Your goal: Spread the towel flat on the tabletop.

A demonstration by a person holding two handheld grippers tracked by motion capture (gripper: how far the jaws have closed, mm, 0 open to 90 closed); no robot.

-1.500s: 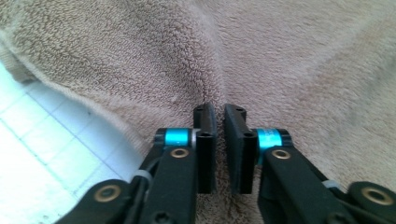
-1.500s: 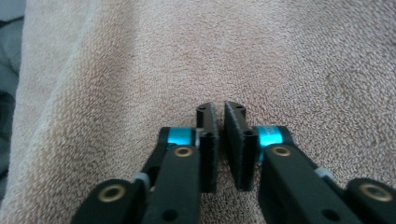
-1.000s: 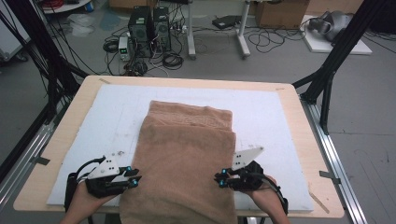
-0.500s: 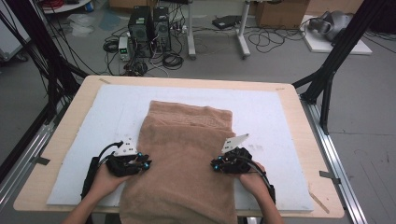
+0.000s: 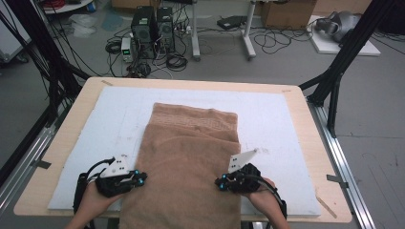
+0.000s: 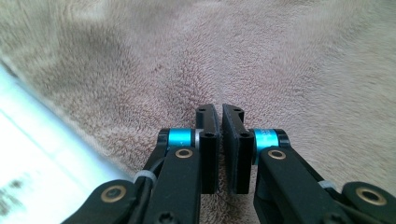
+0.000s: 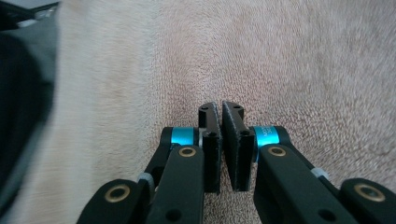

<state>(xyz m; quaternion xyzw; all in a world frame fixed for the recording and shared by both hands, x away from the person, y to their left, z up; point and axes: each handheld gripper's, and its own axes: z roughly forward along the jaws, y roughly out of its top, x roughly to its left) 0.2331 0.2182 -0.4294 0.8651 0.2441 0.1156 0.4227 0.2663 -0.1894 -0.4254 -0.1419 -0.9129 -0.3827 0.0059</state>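
A brown terry towel (image 5: 191,157) lies folded lengthwise on the white mat (image 5: 286,119), its near end hanging over the table's front edge. My left gripper (image 5: 142,178) points inward at the towel's left edge near the front. Its jaws have just been closing, and in the left gripper view (image 6: 219,109) they stand together with the pile of the towel (image 6: 280,56) puckering at their tips. My right gripper (image 5: 218,183) mirrors it at the right edge. In the right gripper view (image 7: 220,106) its jaws are likewise pressed together on the towel (image 7: 303,60).
The mat covers a wooden table (image 5: 315,143) with black frame legs at both sides. Bare mat (image 6: 37,140) shows left of the towel in the left gripper view. Computers and cables sit on the floor beyond the far edge.
Both hands moved inward and forward onto the towel's side edges, then drew back a little toward the near edge. Both pairs of jaws have closed.
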